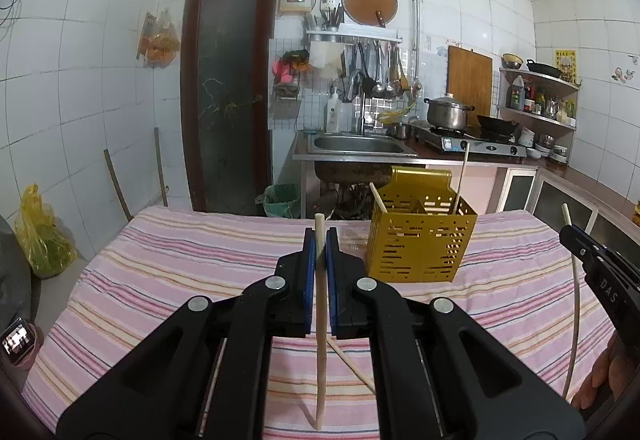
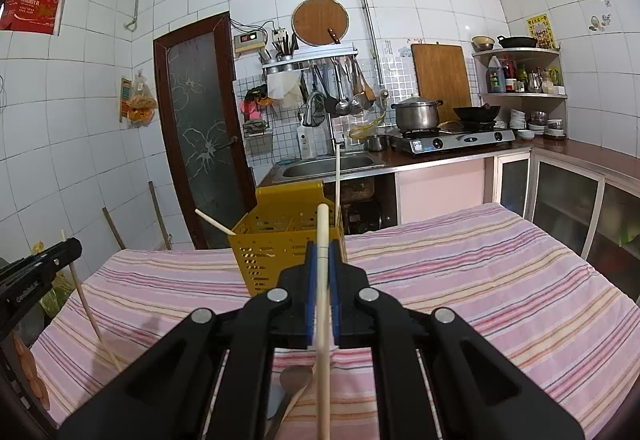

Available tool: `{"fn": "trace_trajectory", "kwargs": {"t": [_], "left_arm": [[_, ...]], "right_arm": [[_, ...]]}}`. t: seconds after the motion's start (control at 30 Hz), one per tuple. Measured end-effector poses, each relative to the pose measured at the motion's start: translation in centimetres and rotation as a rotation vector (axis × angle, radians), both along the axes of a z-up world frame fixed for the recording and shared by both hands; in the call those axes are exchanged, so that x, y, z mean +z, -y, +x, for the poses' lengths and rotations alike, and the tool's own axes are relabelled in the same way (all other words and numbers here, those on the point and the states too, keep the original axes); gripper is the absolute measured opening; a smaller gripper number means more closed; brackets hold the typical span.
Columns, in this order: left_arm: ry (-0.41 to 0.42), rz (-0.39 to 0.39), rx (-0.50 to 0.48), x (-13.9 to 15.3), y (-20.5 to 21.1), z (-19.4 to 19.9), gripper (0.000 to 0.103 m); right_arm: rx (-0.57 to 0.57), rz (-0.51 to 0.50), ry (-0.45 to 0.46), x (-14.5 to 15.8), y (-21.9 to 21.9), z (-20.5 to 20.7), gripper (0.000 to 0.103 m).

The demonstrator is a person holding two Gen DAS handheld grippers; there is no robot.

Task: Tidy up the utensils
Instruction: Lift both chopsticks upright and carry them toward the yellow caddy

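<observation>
The left gripper (image 1: pixel 320 240) is pinching a pale chopstick (image 1: pixel 320 320) between its blue pads (image 1: pixel 308 272), the stick standing nearly upright with its upper end just above the fingertips and its lower end hanging down toward the striped cloth (image 1: pixel 160 280) on the tabletop. Under that gripper another chopstick (image 1: pixel 352 364) lies slantwise on the cloth. The right gripper (image 2: pixel 323 252) likewise is pressed tight on a chopstick of its own (image 2: pixel 323 320), held nearly upright, its top rising in front of the yellow holder (image 2: pixel 272 256). Below it a spoon (image 2: pixel 294 380) rests on the cloth, partly hidden by the gripper body. In the left wrist view the right gripper shows at the right edge with its stick bowed by the lens, and part of a hand (image 1: pixel 600 380) shows beneath it. Farther on, the yellow perforated holder (image 1: pixel 420 244) stands on the cloth, right of the left gripper, with two chopsticks already in it: one (image 1: pixel 378 196) leaning left, one (image 1: pixel 462 176) tall and almost upright. Beyond the tabletop are a sink (image 1: pixel 360 146), a pot (image 1: pixel 446 112) on a stove (image 1: pixel 472 146), and a dark door (image 1: pixel 228 88).
</observation>
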State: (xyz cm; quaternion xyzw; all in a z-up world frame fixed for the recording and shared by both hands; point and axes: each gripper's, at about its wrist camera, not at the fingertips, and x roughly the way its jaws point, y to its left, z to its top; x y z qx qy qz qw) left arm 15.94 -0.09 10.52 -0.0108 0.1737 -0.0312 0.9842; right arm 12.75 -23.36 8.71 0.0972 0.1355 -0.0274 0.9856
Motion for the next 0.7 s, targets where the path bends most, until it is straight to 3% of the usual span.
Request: {"fn": "trace_trajectory", "kwargs": {"t": [0.3, 0.7], "left_arm": [[0.005, -0.003, -0.021, 1.9, 0.3, 0.4, 0.004], [0.010, -0.010, -0.054, 4.0, 1.7, 2.1, 0.004]], "right_arm": [[0.030, -0.008, 0.004, 1.0, 0.4, 0.8, 0.006], [0.075, 0.059, -0.006, 2.7, 2.3, 2.7, 0.006]]}}
